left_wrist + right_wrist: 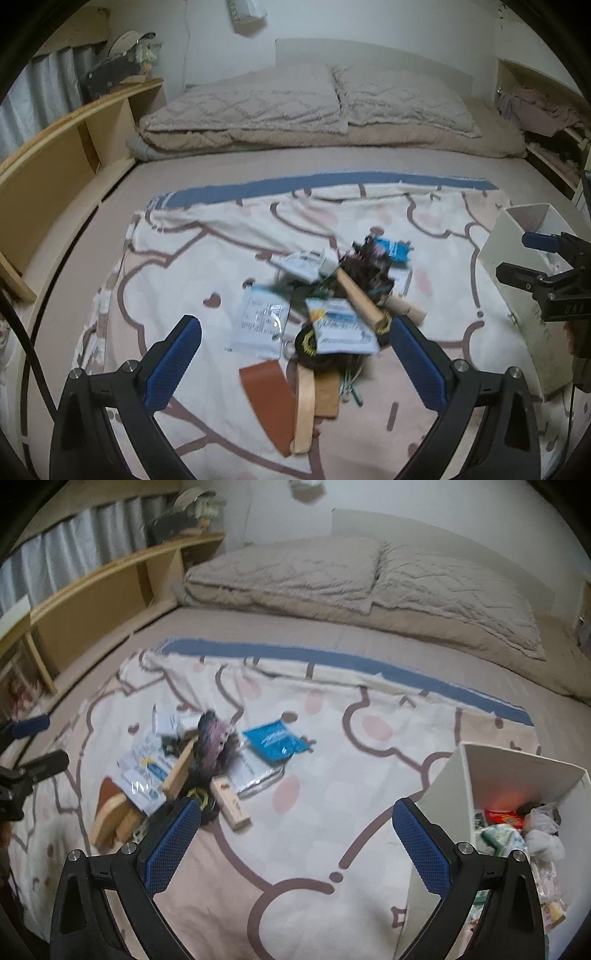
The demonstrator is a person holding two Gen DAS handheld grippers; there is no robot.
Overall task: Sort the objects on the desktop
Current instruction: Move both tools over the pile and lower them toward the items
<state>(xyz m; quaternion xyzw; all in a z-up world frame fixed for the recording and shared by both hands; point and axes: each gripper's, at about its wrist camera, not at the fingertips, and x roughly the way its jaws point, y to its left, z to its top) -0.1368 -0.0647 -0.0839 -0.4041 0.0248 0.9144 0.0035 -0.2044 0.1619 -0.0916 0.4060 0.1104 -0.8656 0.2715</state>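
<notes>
A pile of small objects lies on a patterned blanket [207, 266] on the bed: white packets [260, 321], a wooden block [360, 299], a brown card [267, 398], a dark fuzzy item [365, 266] and a blue packet [391, 249]. My left gripper [295, 354] is open and empty, hovering just in front of the pile. My right gripper [295, 834] is open and empty over bare blanket, between the pile [207, 753] and a white box [517, 771]. The blue packet [275, 744] lies at the pile's right side.
The white box [517, 266] stands at the right and holds several items [517, 827]. Folded bedding and pillows [295, 107] lie at the far end of the bed. A wooden shelf [55, 162] runs along the left side.
</notes>
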